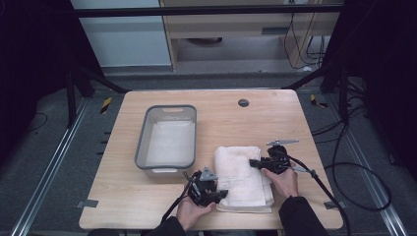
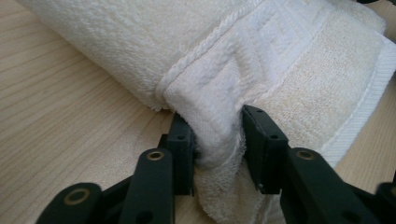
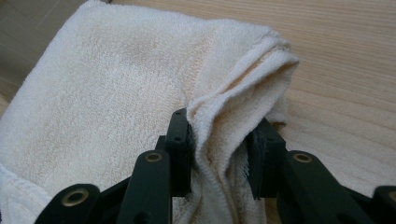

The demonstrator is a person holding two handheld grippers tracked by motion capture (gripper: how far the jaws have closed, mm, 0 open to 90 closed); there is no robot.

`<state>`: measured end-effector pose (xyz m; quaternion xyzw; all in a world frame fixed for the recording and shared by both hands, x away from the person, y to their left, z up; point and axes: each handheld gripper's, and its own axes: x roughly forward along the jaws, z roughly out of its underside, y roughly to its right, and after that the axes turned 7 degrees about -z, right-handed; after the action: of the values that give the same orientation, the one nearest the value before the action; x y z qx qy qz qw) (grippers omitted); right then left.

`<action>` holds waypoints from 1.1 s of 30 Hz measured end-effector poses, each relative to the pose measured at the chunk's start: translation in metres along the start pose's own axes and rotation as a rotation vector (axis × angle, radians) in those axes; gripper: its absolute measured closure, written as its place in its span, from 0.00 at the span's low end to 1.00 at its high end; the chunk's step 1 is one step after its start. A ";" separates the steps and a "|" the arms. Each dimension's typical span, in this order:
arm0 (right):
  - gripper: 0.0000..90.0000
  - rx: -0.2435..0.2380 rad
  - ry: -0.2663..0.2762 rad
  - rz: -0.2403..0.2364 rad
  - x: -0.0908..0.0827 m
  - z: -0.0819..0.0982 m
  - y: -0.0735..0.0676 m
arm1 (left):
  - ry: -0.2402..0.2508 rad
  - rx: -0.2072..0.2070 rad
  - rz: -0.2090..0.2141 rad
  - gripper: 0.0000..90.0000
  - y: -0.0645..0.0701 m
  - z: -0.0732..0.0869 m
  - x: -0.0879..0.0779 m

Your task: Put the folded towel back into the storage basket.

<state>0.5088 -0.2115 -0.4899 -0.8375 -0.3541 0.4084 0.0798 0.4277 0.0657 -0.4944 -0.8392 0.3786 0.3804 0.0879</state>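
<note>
A folded cream towel (image 1: 241,174) lies on the wooden table (image 1: 275,123), front of centre. My left gripper (image 1: 222,193) sits at the towel's near left corner, its jaws pinching a bunched fold of towel (image 2: 219,140) between them. My right gripper (image 1: 253,162) is at the towel's right edge, held by a hand, and its jaws squeeze a raised edge of the towel (image 3: 219,135). Both grips hold cloth close to the tabletop.
A grey plastic tub (image 1: 167,140) with a white cloth lining stands left of the towel, close to the left gripper. A dark round grommet (image 1: 243,103) sits near the table's far edge. Cables (image 1: 344,177) trail off the right side.
</note>
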 end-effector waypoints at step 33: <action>0.75 -0.110 0.181 0.003 -0.052 -0.020 -0.037 | 0.156 0.034 -0.004 0.82 0.005 -0.018 -0.044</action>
<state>0.4824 -0.2152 -0.4280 -0.8747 -0.3659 0.3112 0.0648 0.4156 0.0795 -0.4500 -0.8653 0.3892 0.3073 0.0733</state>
